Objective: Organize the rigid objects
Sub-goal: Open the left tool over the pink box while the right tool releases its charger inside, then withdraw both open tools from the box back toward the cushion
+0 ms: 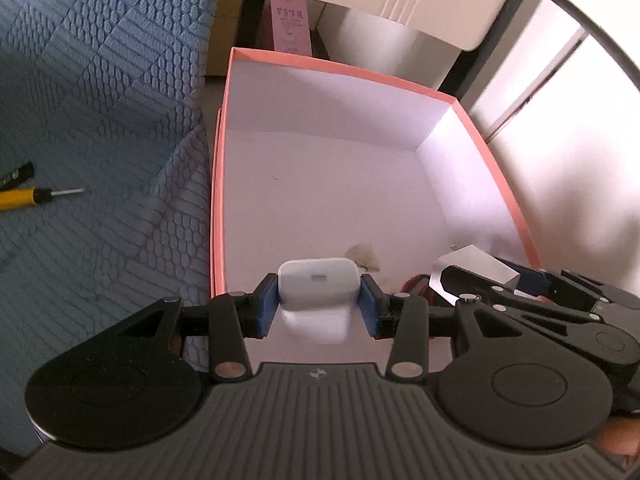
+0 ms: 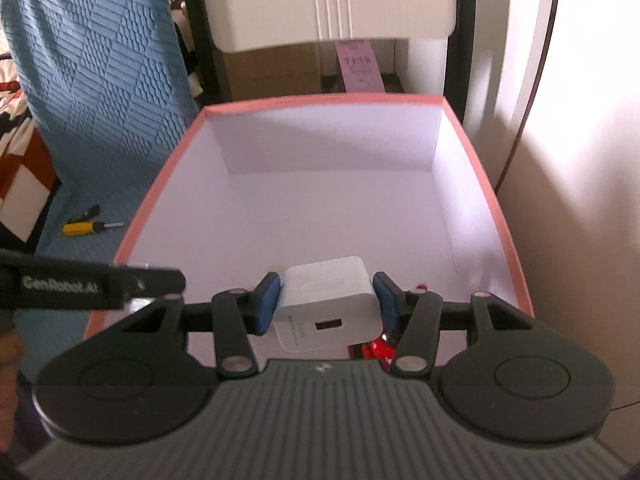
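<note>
My left gripper (image 1: 318,300) is shut on a rounded white earbud case (image 1: 318,284), its blue pads pressing both sides. It hangs over the near part of an open white box with a pink rim (image 1: 340,66). My right gripper (image 2: 328,300) is shut on a white charger block (image 2: 328,304) with a USB port facing me, above the same box (image 2: 320,100). In the left wrist view the right gripper (image 1: 488,276) shows at the right with the charger (image 1: 472,258). Something red (image 2: 376,348) lies on the box floor, partly hidden under the charger.
A yellow-handled screwdriver (image 1: 24,196) (image 2: 86,227) and a small black object (image 1: 18,174) lie on the blue quilted cover (image 1: 100,100) left of the box. A pink carton (image 1: 290,24) and a white cabinet (image 2: 328,0) stand behind the box. A pale wall runs along the right.
</note>
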Demonstrator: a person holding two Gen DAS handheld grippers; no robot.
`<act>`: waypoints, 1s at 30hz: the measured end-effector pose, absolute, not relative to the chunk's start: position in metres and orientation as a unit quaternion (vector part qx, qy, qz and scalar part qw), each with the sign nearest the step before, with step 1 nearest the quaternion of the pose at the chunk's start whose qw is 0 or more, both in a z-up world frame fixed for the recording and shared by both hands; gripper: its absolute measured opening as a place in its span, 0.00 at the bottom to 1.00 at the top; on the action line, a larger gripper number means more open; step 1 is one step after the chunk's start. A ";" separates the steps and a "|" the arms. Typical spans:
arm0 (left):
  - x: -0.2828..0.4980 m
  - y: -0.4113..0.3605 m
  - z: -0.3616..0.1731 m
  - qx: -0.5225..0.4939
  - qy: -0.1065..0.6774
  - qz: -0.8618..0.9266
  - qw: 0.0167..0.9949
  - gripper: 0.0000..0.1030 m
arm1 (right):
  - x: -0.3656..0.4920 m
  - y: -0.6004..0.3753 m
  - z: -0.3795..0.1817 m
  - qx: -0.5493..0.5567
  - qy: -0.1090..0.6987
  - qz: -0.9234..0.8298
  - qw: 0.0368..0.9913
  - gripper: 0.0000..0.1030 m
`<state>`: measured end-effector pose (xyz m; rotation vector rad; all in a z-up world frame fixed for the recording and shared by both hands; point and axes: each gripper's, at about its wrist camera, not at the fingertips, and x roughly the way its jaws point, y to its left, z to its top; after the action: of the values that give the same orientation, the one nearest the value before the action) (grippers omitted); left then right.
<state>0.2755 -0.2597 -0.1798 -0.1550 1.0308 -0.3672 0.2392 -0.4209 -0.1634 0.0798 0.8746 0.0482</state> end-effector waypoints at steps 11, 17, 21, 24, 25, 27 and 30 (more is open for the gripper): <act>0.268 -0.254 -0.159 -0.078 0.469 -0.191 0.859 0.48 | 0.239 -0.425 -0.160 0.056 0.420 0.025 0.906 0.52; 0.256 -0.236 -0.128 -0.078 0.432 -0.199 0.876 0.48 | 0.235 -0.420 -0.135 0.058 0.391 0.036 0.918 0.52; 0.242 -0.220 -0.101 -0.078 0.396 -0.192 0.894 0.48 | 0.229 -0.411 -0.110 0.059 0.361 0.047 0.930 0.52; 0.232 -0.204 -0.081 -0.084 0.370 -0.189 0.906 0.48 | 0.221 -0.399 -0.093 0.055 0.337 0.055 0.938 0.52; 0.228 -0.199 -0.074 -0.086 0.360 -0.186 0.910 0.48 | 0.218 -0.394 -0.087 0.056 0.329 0.060 0.941 0.52; 0.221 -0.189 -0.062 -0.092 0.345 -0.183 0.916 0.48 | 0.214 -0.386 -0.079 0.058 0.319 0.071 0.943 0.52; 0.210 -0.174 -0.050 -0.099 0.326 -0.179 0.923 0.48 | 0.207 -0.372 -0.070 0.053 0.306 0.086 0.947 0.52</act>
<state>0.2103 -0.1742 -0.0501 -0.2037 0.6695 -0.3678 0.2071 -0.3718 -0.0696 0.1089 0.6240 0.1745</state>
